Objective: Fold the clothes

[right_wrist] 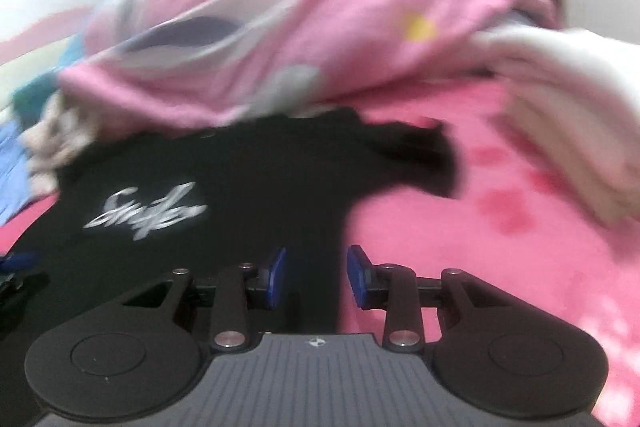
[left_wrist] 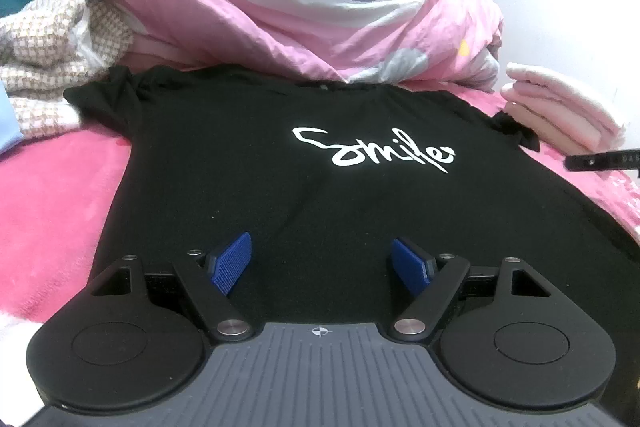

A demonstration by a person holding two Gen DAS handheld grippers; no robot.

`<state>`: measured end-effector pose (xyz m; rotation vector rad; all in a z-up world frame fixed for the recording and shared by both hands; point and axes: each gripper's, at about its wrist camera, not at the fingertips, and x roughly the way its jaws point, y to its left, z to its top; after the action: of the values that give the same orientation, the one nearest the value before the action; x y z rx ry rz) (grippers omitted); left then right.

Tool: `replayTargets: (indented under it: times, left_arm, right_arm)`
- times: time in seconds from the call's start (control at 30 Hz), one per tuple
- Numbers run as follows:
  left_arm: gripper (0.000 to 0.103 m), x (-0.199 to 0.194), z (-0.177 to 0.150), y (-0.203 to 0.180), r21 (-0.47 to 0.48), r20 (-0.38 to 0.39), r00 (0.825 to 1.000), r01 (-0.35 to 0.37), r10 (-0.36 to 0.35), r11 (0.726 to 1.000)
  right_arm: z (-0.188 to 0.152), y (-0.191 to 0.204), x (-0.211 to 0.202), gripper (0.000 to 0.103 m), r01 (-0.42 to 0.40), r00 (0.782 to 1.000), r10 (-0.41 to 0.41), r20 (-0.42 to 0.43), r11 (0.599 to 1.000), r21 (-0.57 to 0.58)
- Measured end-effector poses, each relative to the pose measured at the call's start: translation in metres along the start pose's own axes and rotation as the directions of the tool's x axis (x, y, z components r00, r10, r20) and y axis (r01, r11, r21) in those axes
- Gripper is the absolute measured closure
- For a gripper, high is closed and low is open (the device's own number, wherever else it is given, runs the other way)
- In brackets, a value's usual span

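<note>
On the bed [left_wrist: 52,195], over a pink fleece cover: one black T-shirt [left_wrist: 304,187], laid flat and face up, white script print [left_wrist: 374,151] showing, collar toward the heaped quilt [left_wrist: 280,7], hem toward the cameras. Both short sleeves are spread outward; the left one [left_wrist: 100,91] is slightly bunched, the right one [right_wrist: 436,163] lies out on the fleece.

Left gripper [left_wrist: 321,261]: held low over the lower middle of the shirt, jaws spread wide, nothing between them.

Right gripper [right_wrist: 316,277]: held over the shirt's right side edge, where black cloth meets pink fleece; jaws parted by a narrower gap, nothing seen pinched. This view is blurred.

Also noted: a folded pale pink stack [left_wrist: 560,111] to the right of the shirt; checked cloth [left_wrist: 48,67] and other loose pieces to the left.

Step in hand, as judged: the shirt is spread, no fold yet visible in it, and the grippers stand as for taking hold at the hem and side. The next move would call for a pinch of both layers at the right edge, and a carry toward the centre line without the flat spread being dragged askew.
</note>
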<state>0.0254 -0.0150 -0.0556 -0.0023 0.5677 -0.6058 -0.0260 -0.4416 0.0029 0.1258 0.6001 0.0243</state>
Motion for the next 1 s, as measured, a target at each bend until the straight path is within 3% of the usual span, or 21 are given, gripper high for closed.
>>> replayTargets:
  times: [0.1,0.17,0.37,0.53,0.63,0.73,0.83,0.9,0.97,1.0]
  left_arm:
    - [0.025,0.000,0.000,-0.002,0.012,-0.002,1.000,-0.010,0.010,1.000]
    - [0.025,-0.001,0.000,-0.002,0.014,-0.001,1.000,-0.014,0.014,1.000]
    - [0.025,-0.006,0.002,0.000,-0.013,0.010,1.000,-0.021,0.021,1.000]
    - [0.024,-0.030,0.014,0.017,-0.109,0.077,0.994,-0.072,0.081,0.991]
    - [0.024,-0.052,0.030,0.037,-0.151,0.129,0.980,-0.134,0.154,0.979]
    - [0.024,-0.065,0.049,0.058,-0.181,0.150,0.955,-0.228,0.257,0.957]
    - [0.026,-0.062,0.064,0.084,-0.199,0.146,0.915,-0.345,0.376,0.917]
    - [0.028,-0.051,0.071,0.101,-0.229,0.156,0.895,-0.379,0.418,0.897]
    - [0.048,-0.036,0.075,0.117,-0.270,0.164,0.874,-0.406,0.457,0.873]
    - [0.051,-0.026,0.077,0.124,-0.291,0.158,0.871,-0.409,0.465,0.865]
  right_arm:
    - [-0.014,0.021,0.001,0.067,-0.029,1.000,0.027,-0.016,0.993,-0.111]
    - [-0.028,0.016,-0.007,0.067,-0.009,0.999,0.004,-0.044,0.993,-0.116]
    - [-0.043,-0.015,-0.053,0.066,0.096,0.995,-0.096,-0.034,0.995,0.011]
    - [-0.043,-0.032,-0.089,0.066,0.175,0.985,-0.173,-0.026,0.978,0.116]
    - [-0.018,-0.009,-0.084,0.066,0.104,0.994,-0.107,0.019,0.989,0.104]
    - [0.011,0.032,-0.070,0.066,-0.011,0.998,0.007,0.062,0.998,0.055]
    - [0.035,0.079,-0.056,0.066,-0.138,0.986,0.137,0.092,0.990,0.007]
    - [0.052,0.110,-0.041,0.066,-0.229,0.969,0.229,0.093,0.973,-0.013]
    - [0.070,0.137,-0.023,0.066,-0.305,0.949,0.306,0.082,0.952,-0.025]
    - [0.080,0.152,-0.013,0.066,-0.341,0.937,0.342,0.074,0.940,-0.028]
